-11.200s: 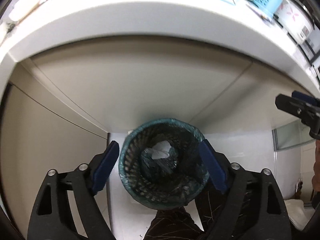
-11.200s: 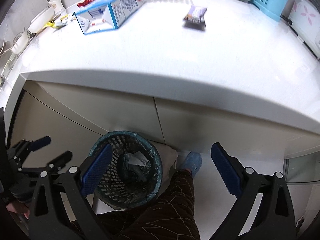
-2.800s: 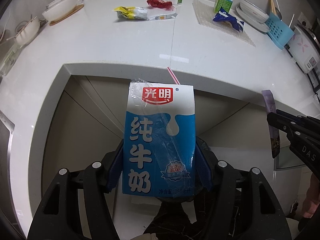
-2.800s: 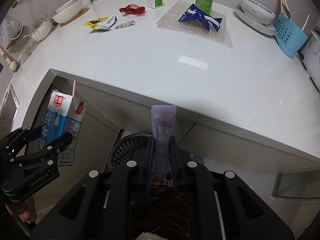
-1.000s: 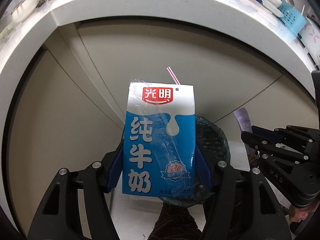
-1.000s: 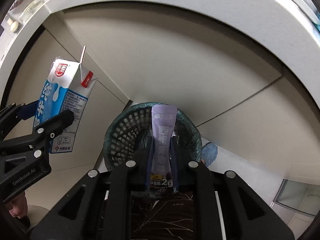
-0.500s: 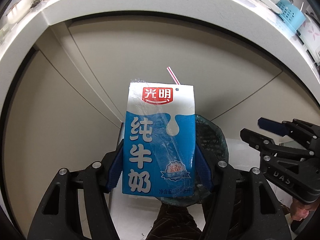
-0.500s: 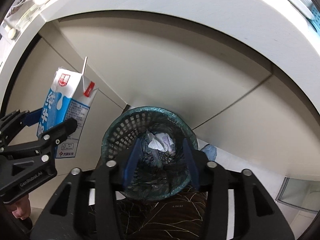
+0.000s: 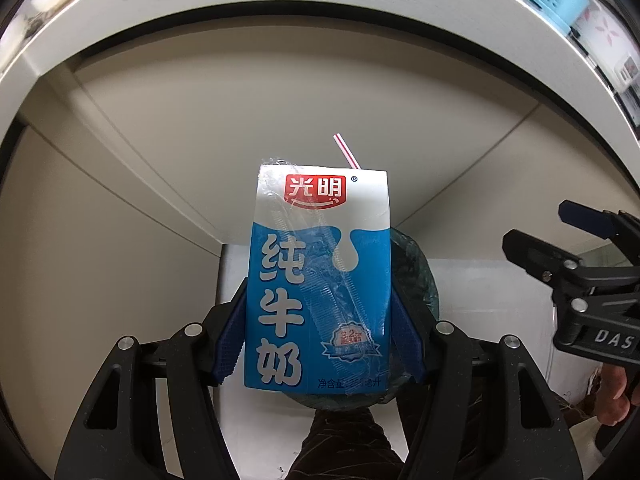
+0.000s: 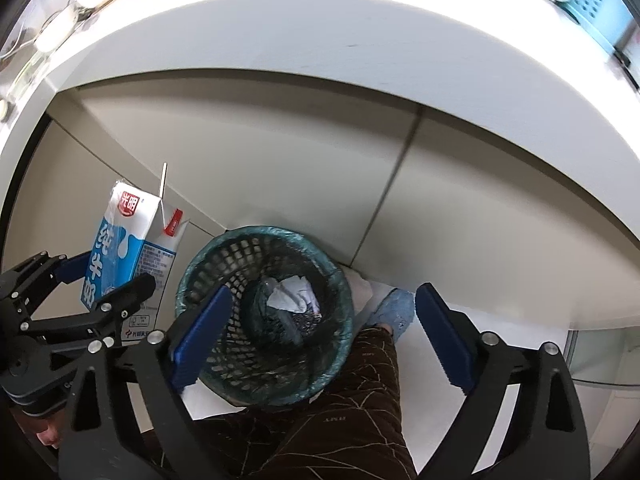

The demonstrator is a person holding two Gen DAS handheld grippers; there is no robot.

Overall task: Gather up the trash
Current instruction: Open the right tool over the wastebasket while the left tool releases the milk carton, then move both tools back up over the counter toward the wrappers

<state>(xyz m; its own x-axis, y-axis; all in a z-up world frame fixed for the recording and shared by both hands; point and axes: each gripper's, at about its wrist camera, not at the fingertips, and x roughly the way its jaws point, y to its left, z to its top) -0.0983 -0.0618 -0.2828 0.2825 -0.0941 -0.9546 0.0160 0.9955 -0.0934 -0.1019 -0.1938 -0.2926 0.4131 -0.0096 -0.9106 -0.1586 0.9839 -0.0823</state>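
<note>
Currently white counter [image 10: 320,48] overhangs beige cabinets; mesh bin [image 10: 264,316] with teal liner sits on the floor below. Right gripper [image 10: 324,332] empty over the bin, jaws just opened wide. Left gripper [image 9: 318,336] clamps the milk carton [image 9: 320,280] upright beside the bin rim, straw [image 9: 346,152] sticking up.

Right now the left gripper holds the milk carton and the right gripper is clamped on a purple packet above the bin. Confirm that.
Not quite. The left gripper does hold the milk carton, but the right gripper holds nothing: its jaws have just been opening and stand wide apart over the bin. The right wrist view shows only the bin between them.
</note>
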